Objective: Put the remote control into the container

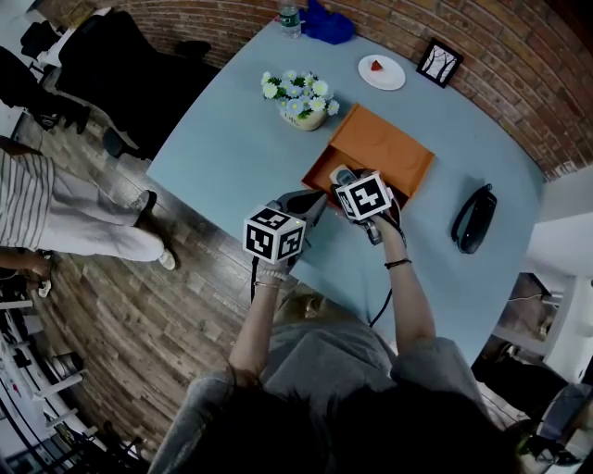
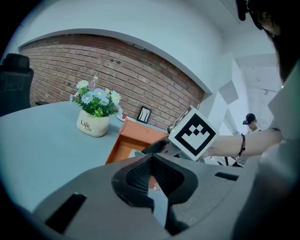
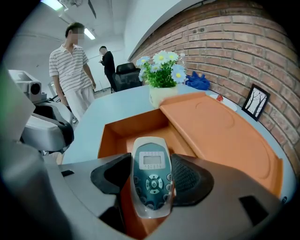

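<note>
A grey remote control (image 3: pixel 150 177) with a small screen and dark keypad is held in my right gripper (image 3: pixel 151 185), which is shut on its sides. It hangs over the open near end of the orange container (image 3: pixel 123 127), whose orange lid (image 3: pixel 220 133) is slid back over the far part. In the head view the right gripper (image 1: pixel 346 180) is at the container's (image 1: pixel 320 172) near edge. My left gripper (image 1: pixel 310 200) floats just left of it above the table edge. Its jaws (image 2: pixel 152 177) are shut on nothing and point toward the container (image 2: pixel 125 140).
A white pot of daisies (image 1: pixel 301 102) stands just beyond the container. A black oblong object (image 1: pixel 473 218) lies at the right. A white plate (image 1: pixel 382 72), a picture frame (image 1: pixel 439 61) and blue cloth (image 1: pixel 326 24) sit by the brick wall. A person in a striped shirt (image 3: pixel 72 70) stands left.
</note>
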Motion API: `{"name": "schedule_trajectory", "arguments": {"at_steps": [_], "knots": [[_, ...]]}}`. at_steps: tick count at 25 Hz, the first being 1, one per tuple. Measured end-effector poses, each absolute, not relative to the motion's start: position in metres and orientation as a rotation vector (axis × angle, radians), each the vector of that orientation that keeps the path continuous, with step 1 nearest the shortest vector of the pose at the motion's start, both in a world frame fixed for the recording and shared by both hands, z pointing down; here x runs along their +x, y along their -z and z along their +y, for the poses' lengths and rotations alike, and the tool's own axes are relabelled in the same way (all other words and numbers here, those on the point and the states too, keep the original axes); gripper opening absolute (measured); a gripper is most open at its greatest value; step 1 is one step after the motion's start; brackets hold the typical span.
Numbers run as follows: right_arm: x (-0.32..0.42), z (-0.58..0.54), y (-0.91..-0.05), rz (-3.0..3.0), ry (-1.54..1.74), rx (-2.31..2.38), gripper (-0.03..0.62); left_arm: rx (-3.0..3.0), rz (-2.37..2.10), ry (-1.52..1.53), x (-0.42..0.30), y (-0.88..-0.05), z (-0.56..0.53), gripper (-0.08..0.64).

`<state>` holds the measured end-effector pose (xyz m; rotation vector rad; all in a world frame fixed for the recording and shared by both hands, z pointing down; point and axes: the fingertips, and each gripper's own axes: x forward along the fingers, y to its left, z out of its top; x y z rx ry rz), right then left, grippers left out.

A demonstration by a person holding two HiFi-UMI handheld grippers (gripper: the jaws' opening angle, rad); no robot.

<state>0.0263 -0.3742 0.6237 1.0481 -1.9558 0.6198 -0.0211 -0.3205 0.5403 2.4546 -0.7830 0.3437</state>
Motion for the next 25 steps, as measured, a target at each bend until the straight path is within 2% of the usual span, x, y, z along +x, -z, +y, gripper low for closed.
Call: {"name": "schedule_trajectory", "arguments": {"at_steps": [16, 25], "knots": [[0.014, -0.372, -0.635, -1.922, -0.628, 0.984, 0.262, 2.441, -0.814, -0.326, -0.031, -0.538, -0.32, 0.003], [0.015, -0.373, -0.636, -1.935, -0.625, 0.962, 0.288, 2.443, -0.823, -0.319, -0.034, -0.536, -0.322, 0.003]]}}
